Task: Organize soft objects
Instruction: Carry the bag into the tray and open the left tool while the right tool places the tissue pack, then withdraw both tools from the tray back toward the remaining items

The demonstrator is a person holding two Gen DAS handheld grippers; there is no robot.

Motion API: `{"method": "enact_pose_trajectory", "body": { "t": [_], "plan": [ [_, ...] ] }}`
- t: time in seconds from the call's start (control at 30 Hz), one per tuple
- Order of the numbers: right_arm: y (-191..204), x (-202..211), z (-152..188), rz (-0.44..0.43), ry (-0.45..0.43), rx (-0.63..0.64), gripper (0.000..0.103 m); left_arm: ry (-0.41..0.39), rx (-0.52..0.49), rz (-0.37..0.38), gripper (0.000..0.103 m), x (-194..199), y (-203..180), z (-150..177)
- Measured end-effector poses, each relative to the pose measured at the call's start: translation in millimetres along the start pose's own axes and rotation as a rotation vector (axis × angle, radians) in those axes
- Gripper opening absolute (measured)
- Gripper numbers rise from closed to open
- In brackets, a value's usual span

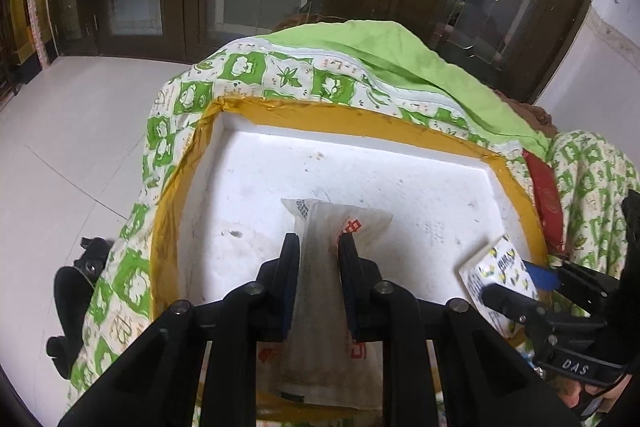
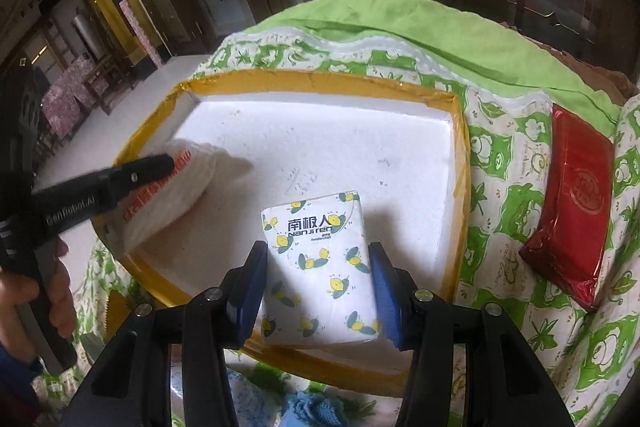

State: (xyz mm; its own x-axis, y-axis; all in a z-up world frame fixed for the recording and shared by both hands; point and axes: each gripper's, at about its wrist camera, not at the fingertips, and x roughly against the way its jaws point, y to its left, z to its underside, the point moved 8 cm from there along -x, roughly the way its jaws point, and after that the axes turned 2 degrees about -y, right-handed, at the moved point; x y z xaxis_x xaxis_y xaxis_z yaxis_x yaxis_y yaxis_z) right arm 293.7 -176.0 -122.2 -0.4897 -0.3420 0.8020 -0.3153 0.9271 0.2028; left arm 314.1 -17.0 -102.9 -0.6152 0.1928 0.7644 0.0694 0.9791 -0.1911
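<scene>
Over the foam tray (image 2: pixel 320 147), left gripper (image 1: pixel 318 247) pinches a white packet (image 1: pixel 320 291), right gripper (image 2: pixel 318 267) clasps a lemon-print tissue pack (image 2: pixel 320 267).

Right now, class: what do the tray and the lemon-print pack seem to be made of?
Tray: probably white foam, matte and grainy, its rim wrapped in glossy yellow-brown tape, which creases and shines.
Lemon-print pack: soft tissue pack in thin printed plastic film, likely; it has a faint sheen and rounded corners.

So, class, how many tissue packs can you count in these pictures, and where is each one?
3. A white pack with red print in the left gripper, a lemon-print pack in the right gripper, both over the foam tray; a red pack on the quilt. Others may be hidden.
</scene>
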Motion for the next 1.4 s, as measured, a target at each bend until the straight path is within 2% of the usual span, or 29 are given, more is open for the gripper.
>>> {"method": "enact_pose_trajectory", "body": {
  "t": [0.13, 0.3, 0.37, 0.43, 0.5, 0.67, 0.83, 0.97, 1.1, 1.4],
  "plan": [
    [2, -2, 1, 0.009, -0.003, 0.024, 0.054, -0.001, -0.021, -0.049, 0.019, -5, 7, -3],
    [3, 0, 1, 0.008, -0.021, 0.027, 0.055, -0.012, -0.015, -0.054, 0.02, -3, 15, -3],
    [3, 3, 2, -0.001, -0.034, 0.019, 0.06, -0.01, -0.011, -0.05, 0.031, -2, 16, 0],
    [4, 8, 2, -0.007, -0.047, 0.009, 0.066, -0.027, 0.0, -0.041, 0.06, 2, 16, 3],
    [5, 15, 2, -0.015, -0.068, 0.0, 0.075, -0.052, 0.019, -0.031, 0.07, 10, 17, 6],
    [1, 35, 0, -0.023, -0.117, -0.048, 0.079, -0.071, 0.039, 0.008, 0.074, 30, 12, 15],
    [-4, 64, 8, -0.047, -0.159, -0.113, 0.089, -0.14, 0.056, 0.023, 0.092, 67, 10, 36],
    [-2, 86, 20, -0.088, -0.174, -0.161, 0.092, -0.185, 0.084, 0.041, 0.094, 97, 9, 65],
    [2, 103, 36, -0.088, -0.191, -0.171, 0.092, -0.209, 0.093, 0.046, 0.094, 119, 6, 89],
    [20, 122, 77, -0.078, -0.186, -0.122, 0.092, -0.19, -0.013, 0.024, 0.094, 134, -20, 129]
  ]
}}
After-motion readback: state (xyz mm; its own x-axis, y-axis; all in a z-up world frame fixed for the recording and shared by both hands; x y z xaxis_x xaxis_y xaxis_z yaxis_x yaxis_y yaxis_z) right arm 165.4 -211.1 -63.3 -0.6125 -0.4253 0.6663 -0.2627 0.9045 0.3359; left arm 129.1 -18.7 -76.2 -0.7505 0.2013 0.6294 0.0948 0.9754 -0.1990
